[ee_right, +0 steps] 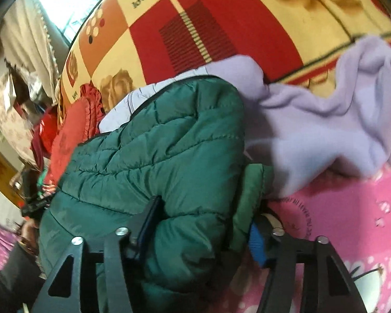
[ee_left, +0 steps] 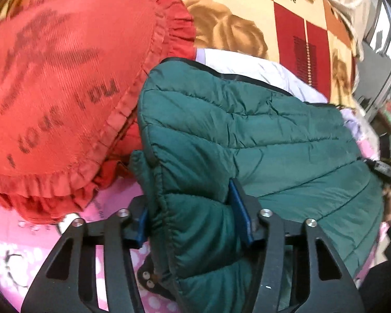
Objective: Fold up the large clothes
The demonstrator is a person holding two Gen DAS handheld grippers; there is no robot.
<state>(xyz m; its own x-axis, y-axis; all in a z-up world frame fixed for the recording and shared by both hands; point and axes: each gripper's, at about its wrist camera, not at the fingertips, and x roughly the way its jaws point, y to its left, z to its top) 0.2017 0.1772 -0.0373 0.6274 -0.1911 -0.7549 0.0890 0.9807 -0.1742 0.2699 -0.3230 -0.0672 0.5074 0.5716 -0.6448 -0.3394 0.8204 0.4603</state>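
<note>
A dark green quilted puffer jacket (ee_left: pixel 247 135) lies bunched on a pink patterned bedsheet (ee_left: pixel 18 255). My left gripper (ee_left: pixel 193 224) is shut on a thick fold at the jacket's left end, with the blue pads pressing into the padding from both sides. In the right wrist view the same green jacket (ee_right: pixel 156 151) fills the middle. My right gripper (ee_right: pixel 203 224) is shut on a puffy fold at its right end. A pale lilac lining (ee_left: pixel 250 65) shows behind the jacket's black-trimmed edge.
A red heart-shaped cushion (ee_left: pixel 65 86) with dark lettering lies close on the jacket's left. A lilac fleece garment (ee_right: pixel 325 120) is heaped on its right. A red, yellow and orange rose-print blanket (ee_right: pixel 221 26) rises behind. Curtains and a window (ee_right: pixel 39 26) are at the far edge.
</note>
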